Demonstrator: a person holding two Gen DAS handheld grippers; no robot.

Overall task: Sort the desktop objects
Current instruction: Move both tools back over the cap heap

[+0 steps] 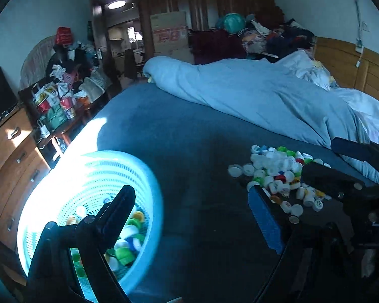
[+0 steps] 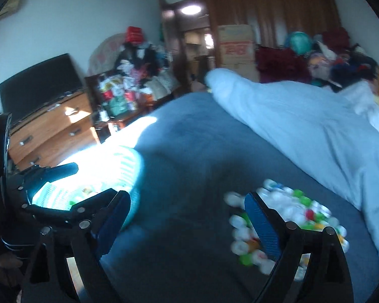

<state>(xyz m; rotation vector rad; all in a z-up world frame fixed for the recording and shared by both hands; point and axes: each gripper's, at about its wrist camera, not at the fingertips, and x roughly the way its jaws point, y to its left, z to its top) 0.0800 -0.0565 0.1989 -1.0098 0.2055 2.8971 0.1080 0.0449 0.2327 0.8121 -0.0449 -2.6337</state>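
Observation:
A pile of bottle caps in white, green, red and yellow lies on the blue bed sheet; it also shows blurred in the right wrist view. A light blue perforated basket with several caps inside sits at the bed's left edge, and shows in the right wrist view. My left gripper is open and empty between basket and pile. My right gripper is open and empty, its right finger over the pile. The right gripper also shows above the pile in the left wrist view.
A rumpled light blue duvet covers the far half of the bed. A wooden dresser with a dark screen stands left of the bed. A cluttered side table stands beyond it. Wooden headboard at right.

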